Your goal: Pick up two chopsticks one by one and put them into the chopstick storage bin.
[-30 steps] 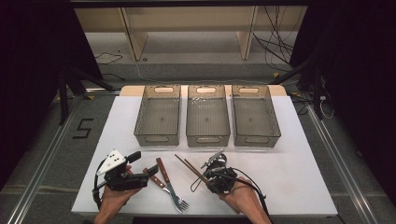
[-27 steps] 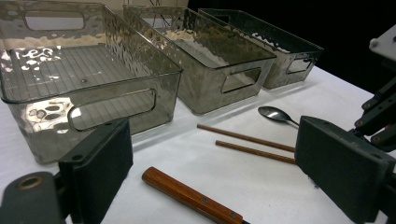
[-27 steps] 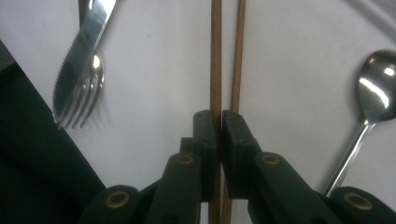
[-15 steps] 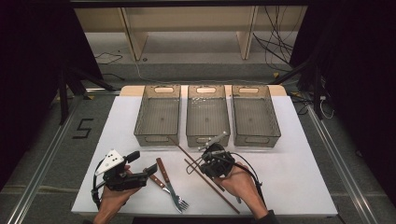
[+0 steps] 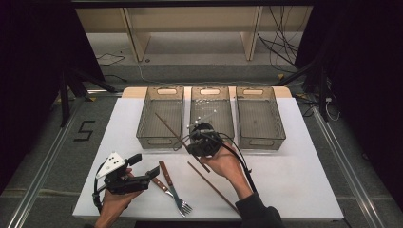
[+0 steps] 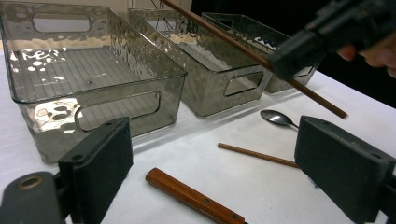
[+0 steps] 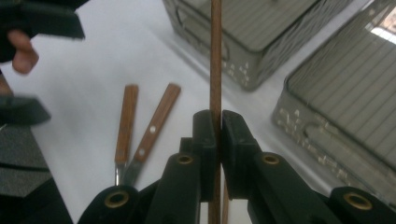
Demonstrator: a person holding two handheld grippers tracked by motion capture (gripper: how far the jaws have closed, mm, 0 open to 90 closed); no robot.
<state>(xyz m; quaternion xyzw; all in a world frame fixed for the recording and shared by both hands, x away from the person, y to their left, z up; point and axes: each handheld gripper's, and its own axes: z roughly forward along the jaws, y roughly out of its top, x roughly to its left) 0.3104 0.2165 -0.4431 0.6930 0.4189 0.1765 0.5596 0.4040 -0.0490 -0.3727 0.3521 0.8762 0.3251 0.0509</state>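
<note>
At the centre of the high view, the right gripper (image 5: 197, 137) pinches a chopstick (image 5: 167, 126) aloft over the left bin (image 5: 160, 116). So thin a stick may pivot or slip and miss. Lower left, the left gripper (image 5: 153, 172) gapes empty near the fork (image 5: 175, 194).

The left gripper (image 5: 145, 174) rests low, jaws spread wide. The right gripper (image 5: 194, 134) is raised, jaws pinched nearly together

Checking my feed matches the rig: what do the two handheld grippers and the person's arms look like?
Both grippers are black with flat black jaw pads and brass-coloured pivot pins. The left gripper carries a pale three-cornered plate with dark dots; black cables trail from it and the right gripper. A dark sleeve covers the right forearm.
</note>
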